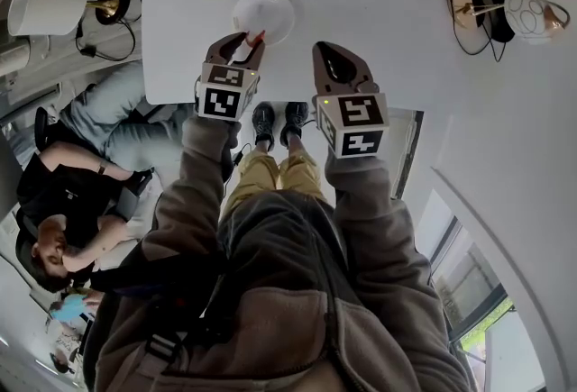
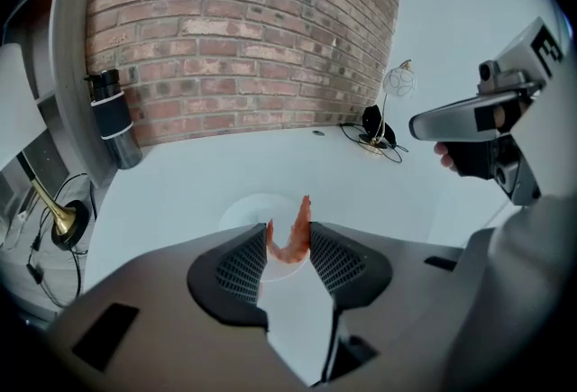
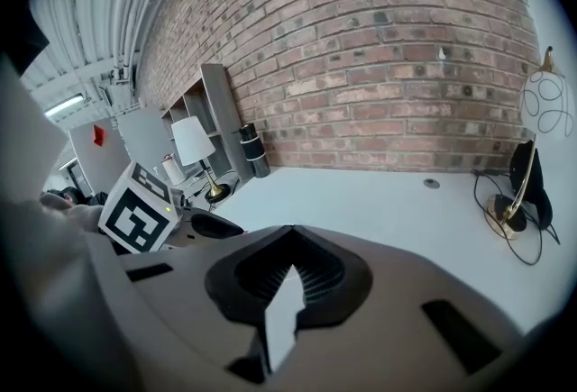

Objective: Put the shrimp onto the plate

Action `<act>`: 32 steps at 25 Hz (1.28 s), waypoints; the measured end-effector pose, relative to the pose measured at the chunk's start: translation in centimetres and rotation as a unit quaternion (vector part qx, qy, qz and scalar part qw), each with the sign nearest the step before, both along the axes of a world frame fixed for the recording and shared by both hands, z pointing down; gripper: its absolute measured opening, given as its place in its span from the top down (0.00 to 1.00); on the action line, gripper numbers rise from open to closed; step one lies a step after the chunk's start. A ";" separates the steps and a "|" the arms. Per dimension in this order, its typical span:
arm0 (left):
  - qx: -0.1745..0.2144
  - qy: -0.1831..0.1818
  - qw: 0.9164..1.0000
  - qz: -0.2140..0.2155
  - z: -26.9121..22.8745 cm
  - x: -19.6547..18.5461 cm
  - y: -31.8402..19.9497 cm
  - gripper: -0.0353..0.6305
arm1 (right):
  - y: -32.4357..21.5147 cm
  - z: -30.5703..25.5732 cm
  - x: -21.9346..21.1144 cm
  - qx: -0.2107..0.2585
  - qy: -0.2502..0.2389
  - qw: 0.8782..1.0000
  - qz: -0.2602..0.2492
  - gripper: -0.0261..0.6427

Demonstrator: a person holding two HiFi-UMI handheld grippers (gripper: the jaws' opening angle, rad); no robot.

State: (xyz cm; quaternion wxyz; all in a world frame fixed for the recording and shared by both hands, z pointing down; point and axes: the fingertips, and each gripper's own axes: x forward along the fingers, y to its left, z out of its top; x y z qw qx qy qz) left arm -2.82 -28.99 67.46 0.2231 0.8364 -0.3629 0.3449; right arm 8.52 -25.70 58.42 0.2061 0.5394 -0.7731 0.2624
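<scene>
An orange curled shrimp [image 2: 290,241] is pinched between the ribbed pads of my left gripper [image 2: 288,257], tail pointing up. In the head view the same shrimp [image 1: 253,42] pokes out of the left gripper [image 1: 242,48], held just above the near rim of the round white plate [image 1: 267,13] on the white table. In the left gripper view, the plate [image 2: 253,210] lies just beyond the jaws. My right gripper [image 1: 335,66] hovers to the right of the plate, its jaws closed together with nothing between them, as the right gripper view [image 3: 290,271] shows.
A black cylinder [image 2: 114,119] stands by the brick wall at back left. A brass lamp base with cables [image 1: 471,7] and a white wire globe [image 1: 530,13] sit at the table's right. A white lampshade [image 1: 47,3] stands left. A seated person [image 1: 72,192] is beside the table.
</scene>
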 end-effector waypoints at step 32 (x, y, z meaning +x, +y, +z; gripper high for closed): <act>-0.041 -0.085 0.995 0.031 8.7 0.7 -2.0 0.72 | 2.6 5.7 1.0 -0.067 0.006 0.998 -0.002 0.96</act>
